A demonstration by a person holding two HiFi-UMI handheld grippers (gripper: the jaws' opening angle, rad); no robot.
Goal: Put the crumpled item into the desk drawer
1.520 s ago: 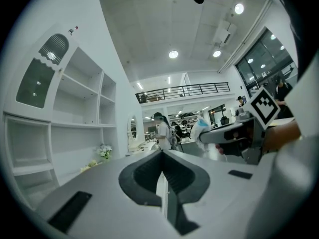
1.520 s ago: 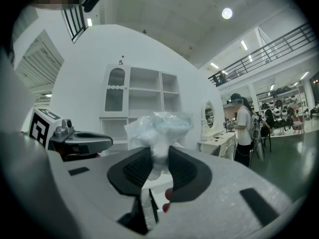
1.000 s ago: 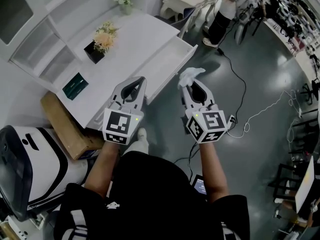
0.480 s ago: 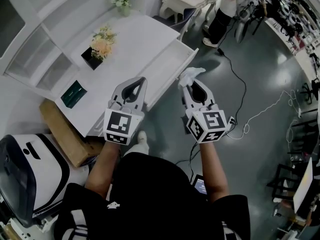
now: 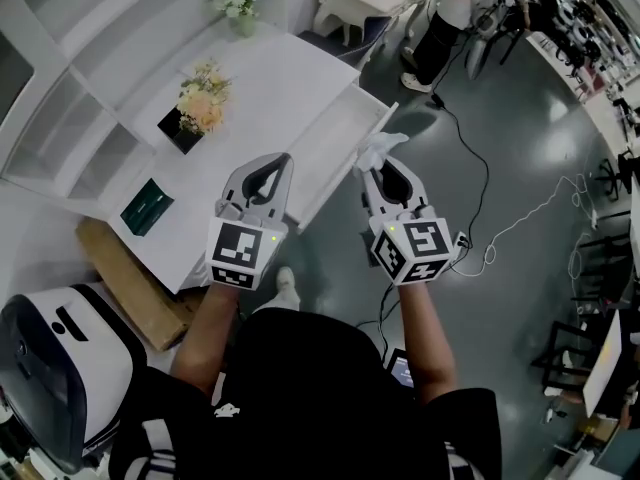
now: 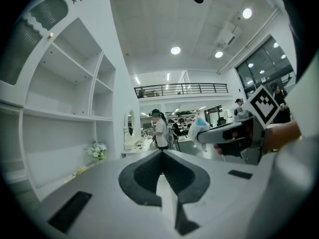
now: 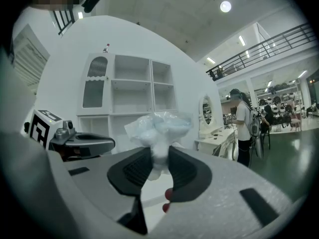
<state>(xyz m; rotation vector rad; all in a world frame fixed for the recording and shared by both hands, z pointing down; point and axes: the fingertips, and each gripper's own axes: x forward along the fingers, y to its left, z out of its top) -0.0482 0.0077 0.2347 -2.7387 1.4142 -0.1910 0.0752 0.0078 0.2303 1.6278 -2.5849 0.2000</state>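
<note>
Beside drawer (image 5: pixel 335 148), right claw (image 5: pixel 378 167) grasping half-hidden crumpled item (image 5: pixel 381 145), left claw (image 5: pixel 282 160) clenched empty

The lower part of the crumpled item (image 7: pixel 159 126) is buried between the fingers (image 7: pixel 182 171) of the right gripper (image 7: pixel 159 152); only its puffed top shows above them. The near end of the drawer (image 5: pixel 345 133) slips behind the fingers of the left gripper (image 5: pixel 281 163). Far beyond the fingers a standing person (image 5: pixel 440 23) is cut off by the top edge. A cardboard box (image 5: pixel 125 278) sits half under the desk (image 5: pixel 290 73), and the flat dark green thing (image 5: pixel 147 206) on it is too small to name.
</note>
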